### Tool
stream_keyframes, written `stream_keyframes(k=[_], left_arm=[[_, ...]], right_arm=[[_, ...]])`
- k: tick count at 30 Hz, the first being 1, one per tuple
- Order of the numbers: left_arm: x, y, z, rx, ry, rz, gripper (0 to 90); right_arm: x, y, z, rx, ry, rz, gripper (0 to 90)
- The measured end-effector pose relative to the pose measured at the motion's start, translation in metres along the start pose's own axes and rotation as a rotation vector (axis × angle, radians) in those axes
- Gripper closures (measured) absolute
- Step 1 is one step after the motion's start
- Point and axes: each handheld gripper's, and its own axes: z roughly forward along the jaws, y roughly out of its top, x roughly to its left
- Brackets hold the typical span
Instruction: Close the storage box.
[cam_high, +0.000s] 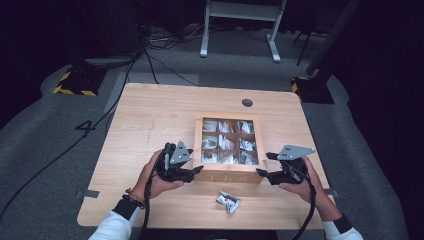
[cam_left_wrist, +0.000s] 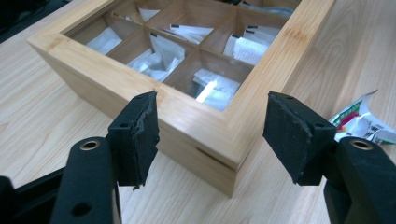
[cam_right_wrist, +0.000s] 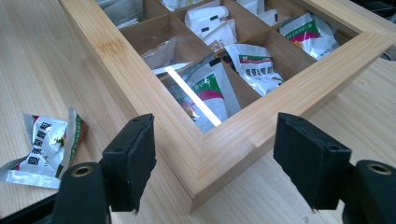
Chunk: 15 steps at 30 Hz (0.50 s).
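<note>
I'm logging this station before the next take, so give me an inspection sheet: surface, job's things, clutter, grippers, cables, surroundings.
Surface: light wooden table, round grommet hole near the far edge.
Job's things: wooden box with a clear lid shut over nine compartments of sachets; one loose sachet on the table in front of it.
Clutter: nothing seen.
Grippers: left gripper open, jaws either side of the box's near left corner; right gripper open at the near right corner.
Cables: one trails from each gripper toward the person; more lie on the floor.
Surroundings: grey carpet, white stand legs, dark backdrop.
</note>
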Motion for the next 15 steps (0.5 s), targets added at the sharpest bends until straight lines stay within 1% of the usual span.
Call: stream_keyframes(k=[1,2,3,4,6,7,10,12,15], left_arm=[[0.0,-0.001,-0.001,0.0,0.003,0.001,33.8],[0.0,-0.001,-0.001,0.0,0.003,0.001,33.2],[0.001,-0.002,-0.004,0.004,0.016,0.005,32.5],[0.001,-0.002,-0.004,0.004,0.016,0.005,31.7],[0.002,-0.005,-0.006,0.015,0.027,0.014,30.7],[0.003,-0.008,-0.008,0.019,0.045,0.011,28.9],[0.004,-0.011,-0.01,0.027,0.05,0.01,26.3],[0.006,-0.014,-0.012,0.039,0.065,0.011,25.6],[0.009,-0.018,-0.013,0.061,0.076,0.005,23.5]], right_arm=[[0.0,0.0,-0.001,-0.002,0.002,0.001,29.1],[0.0,0.0,-0.002,0.0,0.0,-0.006,28.5],[-0.001,0.0,-0.003,0.001,-0.009,-0.02,28.0],[-0.001,0.0,-0.003,0.001,-0.009,-0.02,28.0],[-0.002,-0.001,-0.006,0.0,-0.027,-0.039,27.6],[-0.003,-0.001,-0.008,-0.003,-0.03,-0.045,27.5],[-0.005,-0.004,-0.012,-0.003,-0.035,-0.054,27.1],[-0.005,-0.005,-0.014,-0.001,-0.038,-0.056,26.7],[-0.006,-0.008,-0.016,0.011,-0.056,-0.072,26.2]])
